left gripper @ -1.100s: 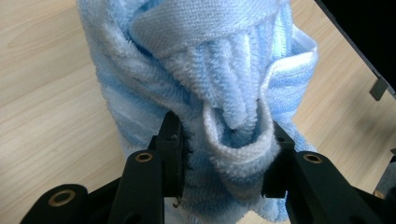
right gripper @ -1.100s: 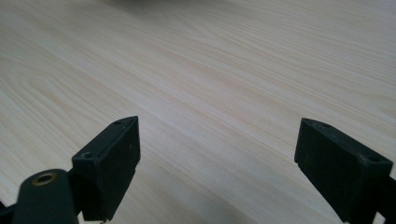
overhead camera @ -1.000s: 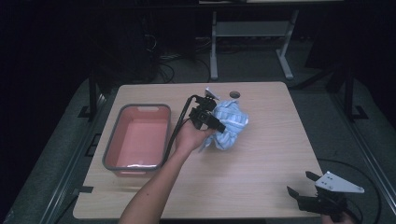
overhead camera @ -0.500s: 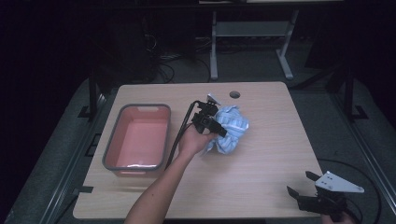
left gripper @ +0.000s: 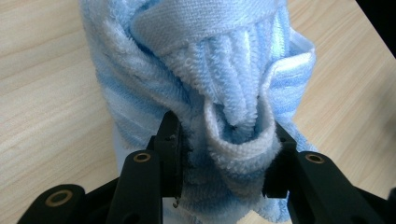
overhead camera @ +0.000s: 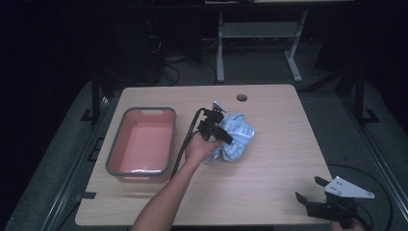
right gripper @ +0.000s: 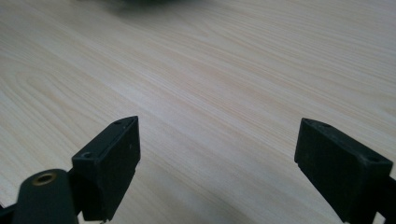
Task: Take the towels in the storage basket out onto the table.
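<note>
A crumpled light-blue striped towel [overhead camera: 236, 137] lies in a heap on the wooden table [overhead camera: 269, 173], a little right of its middle. My left gripper [overhead camera: 226, 139] is shut on it: in the left gripper view both black jaws press into a bunched fold of the towel [left gripper: 233, 93], with the left gripper [left gripper: 227, 163] clamped low on the heap. My right gripper [overhead camera: 312, 191] rests at the table's near right corner, jaws wide apart. The right gripper view shows the right gripper [right gripper: 219, 163] open over bare wood.
A pink tub with a grey rim [overhead camera: 115, 154] stands on the left half of the table. A round cable hole [overhead camera: 242, 97] sits near the far edge. Beyond the table are a dark floor and a metal desk frame [overhead camera: 260, 33].
My left hand has sunk slightly toward the table with the towel, drawing a little nearer. The right gripper has stayed where it was.
</note>
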Motion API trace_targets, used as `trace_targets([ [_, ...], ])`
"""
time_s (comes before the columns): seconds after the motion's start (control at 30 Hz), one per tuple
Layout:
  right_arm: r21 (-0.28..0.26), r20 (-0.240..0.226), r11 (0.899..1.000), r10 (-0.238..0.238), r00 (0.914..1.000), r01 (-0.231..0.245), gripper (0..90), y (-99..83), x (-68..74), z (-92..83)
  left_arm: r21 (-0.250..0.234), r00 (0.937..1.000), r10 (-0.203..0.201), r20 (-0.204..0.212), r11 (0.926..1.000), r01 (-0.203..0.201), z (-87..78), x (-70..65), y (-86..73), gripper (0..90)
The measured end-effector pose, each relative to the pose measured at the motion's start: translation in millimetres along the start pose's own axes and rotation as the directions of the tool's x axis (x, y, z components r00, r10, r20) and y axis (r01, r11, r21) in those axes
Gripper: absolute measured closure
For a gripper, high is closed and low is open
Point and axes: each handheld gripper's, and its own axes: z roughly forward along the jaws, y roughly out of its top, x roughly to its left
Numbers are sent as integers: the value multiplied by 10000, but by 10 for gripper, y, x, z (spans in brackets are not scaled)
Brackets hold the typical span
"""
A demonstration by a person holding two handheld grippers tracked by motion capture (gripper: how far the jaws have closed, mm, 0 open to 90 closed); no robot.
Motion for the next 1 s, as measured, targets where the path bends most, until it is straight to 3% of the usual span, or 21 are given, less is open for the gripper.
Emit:
trace_targets([
  [0.5,3,-9,10000,-99,10000,99,137,5,4,1,193,10000,-47,-9,9998,47,143,49,-76,570],
  [0.67,28,-17,9999,-110,9999,110,137,7,8,6,-17,9997,-244,29,9997,244,183,35,-95,562],
  [1.0,5,-8,9999,-102,9999,102,136,8,13,3,-25,9997,-226,56,9997,226,232,40,-139,497],
])
